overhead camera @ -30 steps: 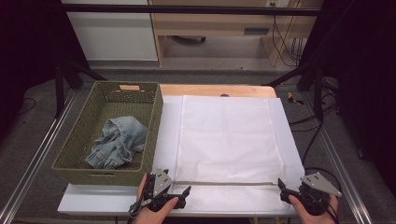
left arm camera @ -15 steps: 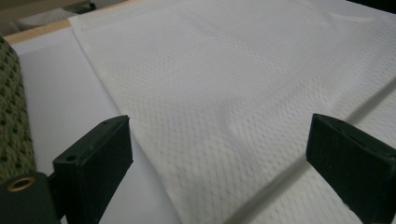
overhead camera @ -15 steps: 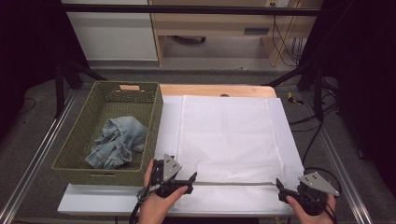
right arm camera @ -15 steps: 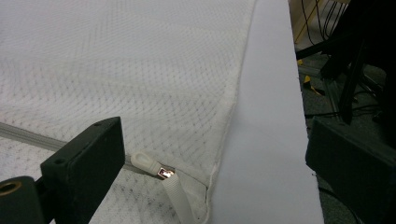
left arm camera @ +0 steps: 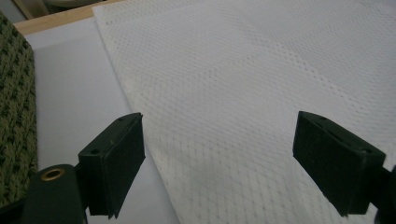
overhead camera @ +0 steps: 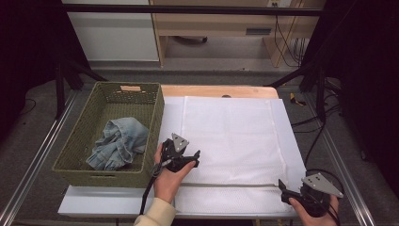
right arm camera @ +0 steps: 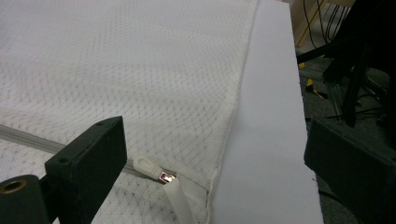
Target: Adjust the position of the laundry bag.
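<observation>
I note a woven green basket at the table's left, with crumpled blue denim lying inside it. A wooden board edges the far side. Beyond stand a white cabinet and loose cables.

Left gripper has left the near edge of the table and travelled up along the left side of the white mesh bag, now level with the front part of the wicker basket. Its jaws have just been narrowing a little, still wide apart, nothing between them.
</observation>
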`<state>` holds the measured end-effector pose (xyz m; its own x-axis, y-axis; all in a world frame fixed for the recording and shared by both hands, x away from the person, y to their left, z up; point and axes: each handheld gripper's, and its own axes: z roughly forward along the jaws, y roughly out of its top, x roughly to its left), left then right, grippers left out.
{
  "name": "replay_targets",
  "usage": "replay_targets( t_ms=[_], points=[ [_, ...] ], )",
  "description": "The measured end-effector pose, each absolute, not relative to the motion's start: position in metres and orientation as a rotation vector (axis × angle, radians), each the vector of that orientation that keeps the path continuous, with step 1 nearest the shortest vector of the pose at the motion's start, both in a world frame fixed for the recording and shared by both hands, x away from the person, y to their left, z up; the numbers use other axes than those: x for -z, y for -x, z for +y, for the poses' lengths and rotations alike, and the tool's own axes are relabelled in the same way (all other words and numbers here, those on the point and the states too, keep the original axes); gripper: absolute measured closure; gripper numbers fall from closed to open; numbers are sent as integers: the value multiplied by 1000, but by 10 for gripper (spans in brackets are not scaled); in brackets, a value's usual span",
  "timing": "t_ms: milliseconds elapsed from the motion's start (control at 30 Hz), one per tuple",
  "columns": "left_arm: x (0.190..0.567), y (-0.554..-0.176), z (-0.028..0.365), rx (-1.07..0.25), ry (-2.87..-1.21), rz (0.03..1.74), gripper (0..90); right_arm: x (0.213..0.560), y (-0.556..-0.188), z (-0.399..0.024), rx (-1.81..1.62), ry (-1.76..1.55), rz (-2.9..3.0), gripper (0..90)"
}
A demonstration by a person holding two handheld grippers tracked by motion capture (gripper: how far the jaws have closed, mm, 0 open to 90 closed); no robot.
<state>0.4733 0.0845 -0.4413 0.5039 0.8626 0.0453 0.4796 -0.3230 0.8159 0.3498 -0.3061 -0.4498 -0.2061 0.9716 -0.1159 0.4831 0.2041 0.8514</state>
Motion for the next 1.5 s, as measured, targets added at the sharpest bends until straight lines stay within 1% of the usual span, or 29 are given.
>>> replay_targets(
  t_ms=[33,200,233,433,533,833,967,1133,1267,1500],
  points=[
    [444,-477,85,-602,-1951,1124,164,449,-349,-306,-911,-1365,1792,58],
    [447,-482,86,-618,-1953,1157,161,448,-348,-310,-934,-1383,1794,49],
    [449,-484,87,-599,-1950,1175,161,448,-347,-310,-935,-1387,1801,49],
    [457,-492,85,-597,-1982,1190,159,449,-348,-311,-951,-1391,1814,48],
    [460,-495,86,-579,-1974,1210,155,450,-348,-311,-953,-1394,1823,48],
    [468,-503,88,-598,-1984,1246,155,451,-349,-313,-953,-1412,1841,48],
    [470,-505,88,-631,-2004,1252,185,451,-349,-312,-956,-1405,1848,48],
    [475,-507,88,-608,-2012,1263,221,451,-349,-311,-955,-1400,1854,48],
    [477,-508,90,-622,-1993,1287,258,451,-349,-310,-972,-1409,1828,50],
    [479,-509,90,-613,-1997,1287,277,452,-349,-309,-965,-1411,1834,51]
  ],
)
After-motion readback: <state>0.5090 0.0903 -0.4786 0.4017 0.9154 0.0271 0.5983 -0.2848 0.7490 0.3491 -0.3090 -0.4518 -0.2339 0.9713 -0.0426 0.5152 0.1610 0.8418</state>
